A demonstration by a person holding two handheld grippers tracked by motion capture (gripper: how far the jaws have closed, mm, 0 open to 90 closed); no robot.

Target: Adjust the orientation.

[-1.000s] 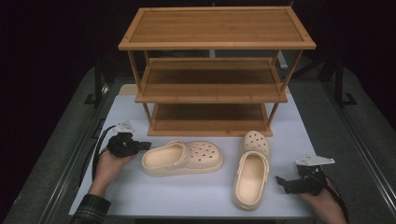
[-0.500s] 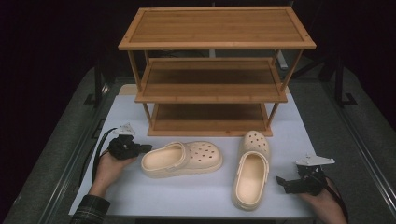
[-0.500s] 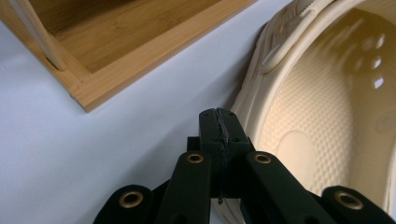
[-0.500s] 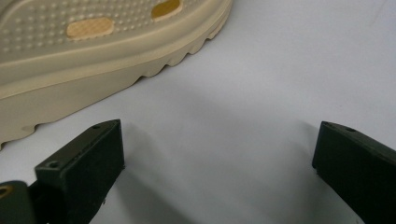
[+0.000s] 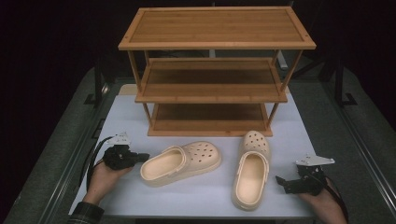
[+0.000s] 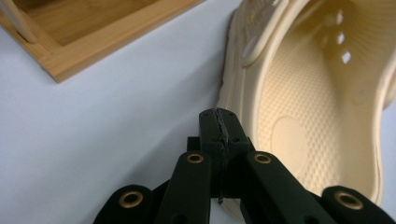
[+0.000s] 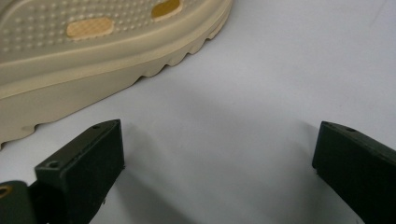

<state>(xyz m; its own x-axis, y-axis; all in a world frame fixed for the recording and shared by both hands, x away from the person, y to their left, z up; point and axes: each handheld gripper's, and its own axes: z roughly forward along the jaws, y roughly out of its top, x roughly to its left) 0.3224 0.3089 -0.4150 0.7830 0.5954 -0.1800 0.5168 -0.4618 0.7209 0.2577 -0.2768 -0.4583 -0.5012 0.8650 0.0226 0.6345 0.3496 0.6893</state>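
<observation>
Cream foam clogs lie on the white tabletop (image 5: 140,116) in front of the bamboo shoe rack (image 5: 212,74), whose three shelves hold nothing. By the look of it, shelving the pair has not begun. Low in the frame's left, the left claw (image 5: 144,157) has its jaws pressed together, empty, tips just beside the heel of the left clog (image 5: 182,163). At lower right, the right claw (image 5: 279,179) stands wide apart, empty, near the right clog (image 5: 251,173). Both shoes remain to be gripped and lifted.

2 cream clogs: left clog (image 5: 181,163) on its side, right clog (image 5: 250,169) upright, near each other
</observation>
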